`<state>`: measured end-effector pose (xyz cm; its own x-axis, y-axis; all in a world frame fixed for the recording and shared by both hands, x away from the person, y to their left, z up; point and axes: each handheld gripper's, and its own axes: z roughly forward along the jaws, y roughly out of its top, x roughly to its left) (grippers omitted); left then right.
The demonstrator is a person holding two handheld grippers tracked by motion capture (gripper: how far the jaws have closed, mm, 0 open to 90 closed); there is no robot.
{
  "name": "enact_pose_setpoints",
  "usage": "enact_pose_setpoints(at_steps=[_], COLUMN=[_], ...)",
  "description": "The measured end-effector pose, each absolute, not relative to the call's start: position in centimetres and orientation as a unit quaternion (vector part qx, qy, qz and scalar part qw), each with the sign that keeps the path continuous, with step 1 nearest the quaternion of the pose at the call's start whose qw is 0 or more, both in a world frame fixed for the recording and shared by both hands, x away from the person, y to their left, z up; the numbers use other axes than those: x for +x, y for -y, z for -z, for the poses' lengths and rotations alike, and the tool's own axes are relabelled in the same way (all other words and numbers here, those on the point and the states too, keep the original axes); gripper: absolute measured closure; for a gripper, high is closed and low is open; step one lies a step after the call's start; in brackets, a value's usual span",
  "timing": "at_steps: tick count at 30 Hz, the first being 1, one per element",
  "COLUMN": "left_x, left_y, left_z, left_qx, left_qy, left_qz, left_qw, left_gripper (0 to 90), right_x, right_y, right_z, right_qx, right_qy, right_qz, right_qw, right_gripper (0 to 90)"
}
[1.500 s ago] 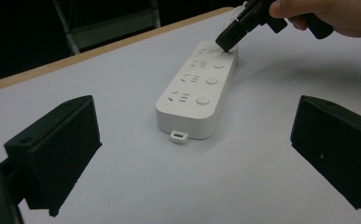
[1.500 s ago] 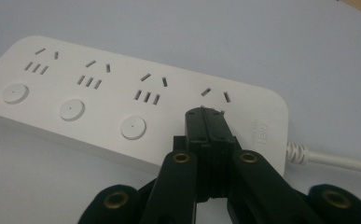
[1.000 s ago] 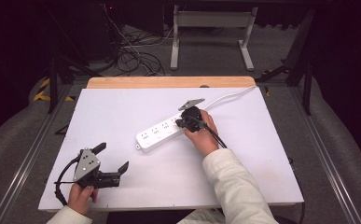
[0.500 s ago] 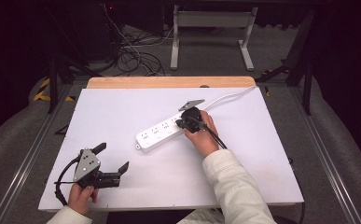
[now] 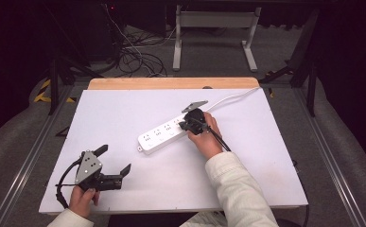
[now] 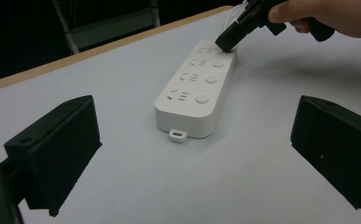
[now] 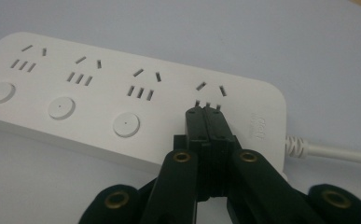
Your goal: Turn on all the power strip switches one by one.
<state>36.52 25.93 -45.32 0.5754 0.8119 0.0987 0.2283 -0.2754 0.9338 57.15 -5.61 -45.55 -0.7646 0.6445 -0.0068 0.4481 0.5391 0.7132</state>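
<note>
A white power strip (image 5: pixel 159 136) lies at a slant in the middle of the white table (image 5: pixel 124 109); its cord (image 5: pixel 232 97) runs off to the far right. My right gripper (image 5: pixel 186 124) is shut with nothing between its jaws. Its closed tips (image 7: pixel 206 114) rest on top of the power strip (image 7: pixel 99 93) at the cord end, beside the last socket, where they cover the spot in line with the three round buttons (image 7: pixel 126 125). My left gripper (image 5: pixel 114 159) is held low at the near left, open and empty, well apart from the strip (image 6: pixel 194 88).
The table's wooden far edge (image 5: pixel 171 83) borders a dark floor with tangled cables (image 5: pixel 138 61) and a metal stand (image 5: pixel 213 33). Bare white tabletop lies between the left gripper and the strip.
</note>
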Motion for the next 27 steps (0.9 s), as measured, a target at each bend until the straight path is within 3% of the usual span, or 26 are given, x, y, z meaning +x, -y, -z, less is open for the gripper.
enact_pose_setpoints(at_steps=[27], left_x=[36.54], left_y=[-25.91], left_z=[45.35], left_qx=[0.741], left_qy=[-0.352], left_qz=[-0.296], left_qw=[0.489], left_gripper=[1.8], right_x=[57.19], right_y=[5.27], right_z=[45.43], right_qx=[0.324], right_qy=[-0.868], right_qz=[-0.349], right_qw=[0.139], right_gripper=[90.0])
